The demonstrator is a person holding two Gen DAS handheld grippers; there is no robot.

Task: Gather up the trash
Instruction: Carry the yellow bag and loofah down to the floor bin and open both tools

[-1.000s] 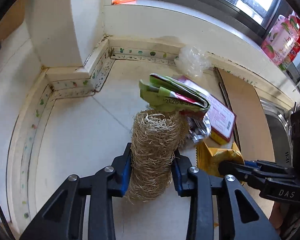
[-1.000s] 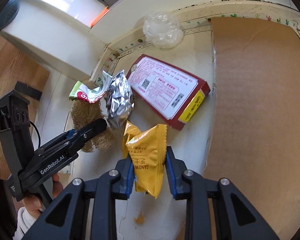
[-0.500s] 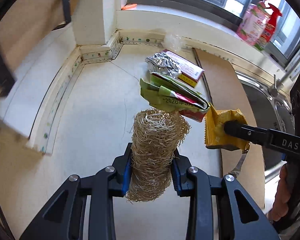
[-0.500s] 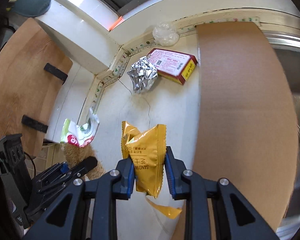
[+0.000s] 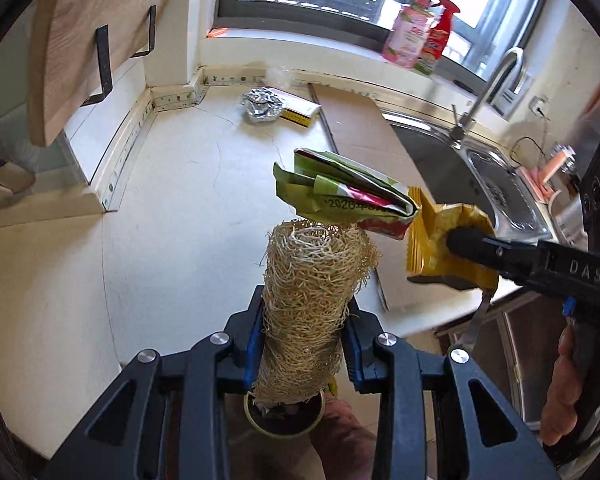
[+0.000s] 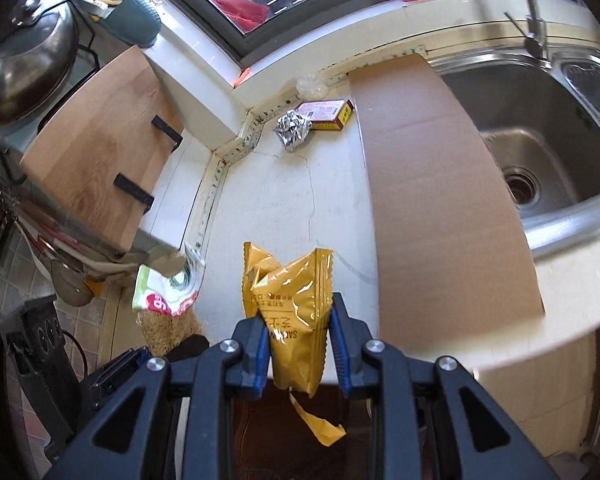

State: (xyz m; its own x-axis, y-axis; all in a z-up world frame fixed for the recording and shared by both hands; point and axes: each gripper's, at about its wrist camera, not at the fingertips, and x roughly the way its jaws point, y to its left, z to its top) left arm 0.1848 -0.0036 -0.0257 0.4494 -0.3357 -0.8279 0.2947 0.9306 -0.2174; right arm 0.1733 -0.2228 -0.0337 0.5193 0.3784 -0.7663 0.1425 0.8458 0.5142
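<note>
Gripped between the blue pads of the left gripper [image 5: 304, 344] is a roll of straw-coloured loofah scrubber [image 5: 308, 300], with a folded green-and-red wrapper [image 5: 340, 200] perched on its upper end; it cannot be told whether the wrapper is pinched with the roll or merely caught on it. A yellow snack packet [image 6: 290, 312] is pinched at its lower half by the right gripper [image 6: 298, 354], a torn strip hanging below the jaws. Both loads are held clear of the white countertop [image 5: 172, 208], out past its front edge, with the grippers angled steeply downward and close beside one another; a bare hand [image 5: 560, 392] is seen on the right tool's handle.

The carrying step appears to be in hand: two pieces of trash have been lifted and are judged to be on the way to a bin. A round, dark-mouthed container [image 5: 284, 416] is glimpsed directly beneath the loofah roll, though too little is shown to be sure it is the bin. If so, the next move would call for each load to be centred over the opening and the jaws to be spread, care being taken that the loose wrapper is not shed onto the floor.

Left on the counter, well apart from both grippers near the back wall, are a crumpled foil ball [image 6: 294, 130], a red-and-yellow box [image 6: 328, 114] just beside it, and a clear plastic wad [image 6: 311, 84]. A sheet of cardboard [image 6: 432, 184] is laid beside the steel sink [image 6: 548, 148].
</note>
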